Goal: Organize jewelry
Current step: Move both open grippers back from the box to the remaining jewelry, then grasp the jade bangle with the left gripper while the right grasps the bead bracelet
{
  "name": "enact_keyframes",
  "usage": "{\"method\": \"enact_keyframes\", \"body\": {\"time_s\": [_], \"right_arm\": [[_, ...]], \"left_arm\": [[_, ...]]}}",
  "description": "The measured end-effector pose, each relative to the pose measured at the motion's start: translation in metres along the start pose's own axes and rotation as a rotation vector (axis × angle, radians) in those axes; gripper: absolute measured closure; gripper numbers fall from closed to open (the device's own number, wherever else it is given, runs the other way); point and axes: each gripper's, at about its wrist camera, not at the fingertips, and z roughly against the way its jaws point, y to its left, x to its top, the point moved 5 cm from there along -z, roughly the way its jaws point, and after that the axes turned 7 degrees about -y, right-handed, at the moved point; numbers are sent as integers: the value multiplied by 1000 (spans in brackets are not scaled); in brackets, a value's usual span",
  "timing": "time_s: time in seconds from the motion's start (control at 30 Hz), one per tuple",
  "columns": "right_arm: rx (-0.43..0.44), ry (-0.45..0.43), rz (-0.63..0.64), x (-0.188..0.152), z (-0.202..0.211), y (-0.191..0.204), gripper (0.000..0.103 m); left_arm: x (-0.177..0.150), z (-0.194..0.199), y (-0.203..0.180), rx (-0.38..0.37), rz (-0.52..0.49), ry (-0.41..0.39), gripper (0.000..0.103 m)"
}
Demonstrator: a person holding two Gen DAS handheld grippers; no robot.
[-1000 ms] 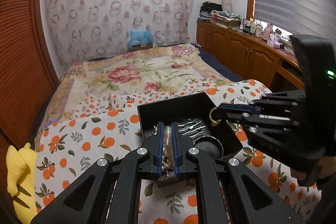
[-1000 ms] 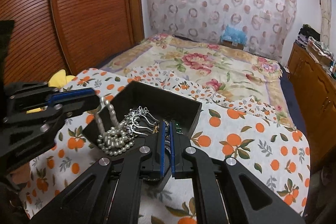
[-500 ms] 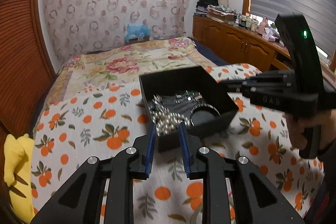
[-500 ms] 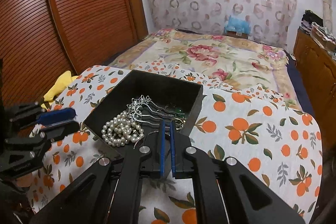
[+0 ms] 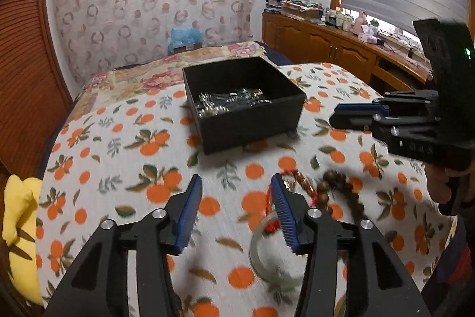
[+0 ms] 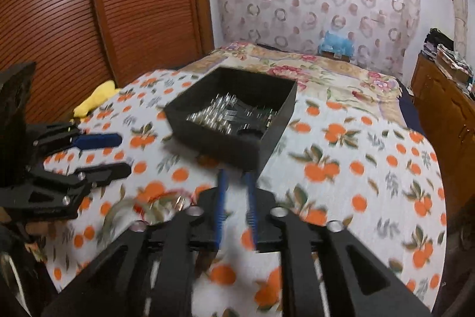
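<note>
Both views motion-blurred in the foreground, sharper farther off

Left gripper (image 5: 236,205): jaws released and opening, blue pads well apart, nothing between them but the orange-print white bedspread (image 5: 124,144). Just outside its right pad lies a pale green jade-like bangle (image 5: 268,260), partly hidden under that finger; a red cord with small beads (image 5: 297,178) runs beside the same pad; a string of dark brown wooden beads (image 5: 344,190) lies a little farther right. All three rest on the bedspread, none touched by the pads as far as the blur allows

Ahead of the left jaws, well apart from them, sits the square black open-topped box (image 5: 252,121). Inside it a heap of silvery and pearl-like jewelry (image 5: 219,103); single pieces cannot be told

Right gripper (image 6: 236,199): jaws opening, only a narrow gap between the blue pads, nothing held. The box (image 6: 213,138) stands just beyond its tips, near corner toward them. A blurred ring shape, probably the bangle (image 6: 118,210), lies left of these jaws

Each gripper shows in the other's view, hovering over the bedspread, a hand (image 5: 442,180) behind the right one. Yellow plush toy (image 5: 17,228) at the bed's left edge
</note>
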Motion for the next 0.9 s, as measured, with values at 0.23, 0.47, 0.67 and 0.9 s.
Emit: {"method": "enact_keyframes", "body": {"time_s": [0.23, 0.47, 0.67, 0.9], "right_arm": [[14, 64, 20, -34, -1, 13, 77], [16, 108, 35, -50, -6, 22, 77], [-2, 119, 33, -56, -11, 23, 77], [-26, 120, 49, -56, -13, 25, 77]], "left_arm": [[-23, 8, -9, -8, -13, 47, 51], [-42, 6, -10, -15, 6, 100, 54], [-46, -1, -14, -36, 9, 124, 74], [-43, -6, -15, -4, -14, 136, 96]]}}
